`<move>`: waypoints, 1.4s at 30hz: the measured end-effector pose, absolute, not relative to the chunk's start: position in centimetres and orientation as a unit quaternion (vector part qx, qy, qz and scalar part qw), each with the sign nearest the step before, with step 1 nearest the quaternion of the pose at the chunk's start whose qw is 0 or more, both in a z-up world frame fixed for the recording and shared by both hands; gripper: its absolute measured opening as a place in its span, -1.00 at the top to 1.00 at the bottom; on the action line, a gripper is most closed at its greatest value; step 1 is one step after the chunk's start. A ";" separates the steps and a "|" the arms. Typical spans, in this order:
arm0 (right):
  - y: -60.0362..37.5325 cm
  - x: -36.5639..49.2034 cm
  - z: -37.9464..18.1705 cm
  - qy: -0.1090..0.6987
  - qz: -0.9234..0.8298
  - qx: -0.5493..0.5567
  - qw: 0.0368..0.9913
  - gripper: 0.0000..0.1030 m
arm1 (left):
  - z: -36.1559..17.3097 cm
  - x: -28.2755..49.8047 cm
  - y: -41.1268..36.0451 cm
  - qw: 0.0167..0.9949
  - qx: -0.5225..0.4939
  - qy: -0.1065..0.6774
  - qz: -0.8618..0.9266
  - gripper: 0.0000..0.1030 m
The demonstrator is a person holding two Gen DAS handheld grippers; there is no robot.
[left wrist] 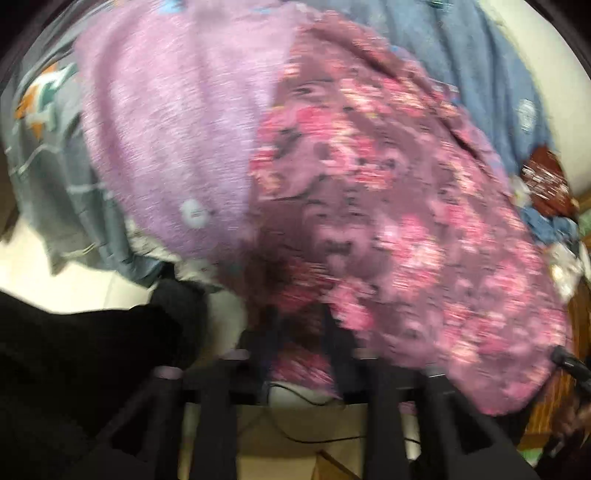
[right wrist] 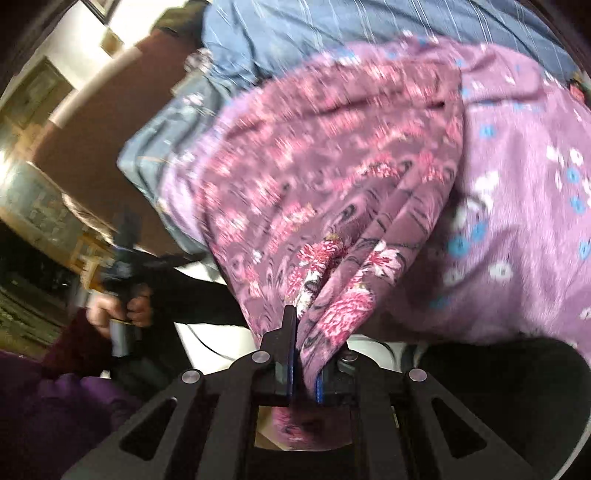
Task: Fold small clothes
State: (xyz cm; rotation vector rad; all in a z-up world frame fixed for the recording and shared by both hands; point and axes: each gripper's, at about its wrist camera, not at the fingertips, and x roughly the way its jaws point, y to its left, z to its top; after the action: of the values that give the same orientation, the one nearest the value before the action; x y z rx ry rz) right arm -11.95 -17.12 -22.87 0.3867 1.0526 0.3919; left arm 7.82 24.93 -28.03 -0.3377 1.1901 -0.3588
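Observation:
A maroon garment with a pink flower print [left wrist: 388,206] hangs between my two grippers above a bed. My left gripper [left wrist: 301,332] is shut on one edge of it; the cloth bunches between the two black fingers. My right gripper [right wrist: 308,332] is shut on another edge of the garment [right wrist: 332,206], which drapes up and away from the jaws. In the right wrist view the left gripper [right wrist: 125,258] shows at the left, held in a hand. Both views are blurred by motion.
A lilac bedsheet with blue and white flowers [right wrist: 517,184] lies under the garment. A blue striped cover [right wrist: 332,33] lies behind it. A grey patterned cloth [left wrist: 48,147] hangs at the bed's left edge. Pale floor [left wrist: 74,288] is below.

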 end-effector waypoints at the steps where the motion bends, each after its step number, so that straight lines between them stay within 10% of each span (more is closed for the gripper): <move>1: -17.4 -11.9 -22.3 0.493 0.188 0.187 0.829 0.87 | -28.3 7.8 25.1 0.802 -0.162 0.554 -0.152 -0.01; 42: -20.1 -5.9 -12.2 0.290 0.233 0.364 0.854 0.87 | -38.1 8.3 20.1 0.729 -0.315 0.597 -0.115 -0.30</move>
State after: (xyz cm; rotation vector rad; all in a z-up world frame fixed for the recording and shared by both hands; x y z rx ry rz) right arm -5.86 -20.05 -12.18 0.7650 0.6105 0.4911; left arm 8.33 20.11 -38.12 -0.6946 1.3149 -0.2534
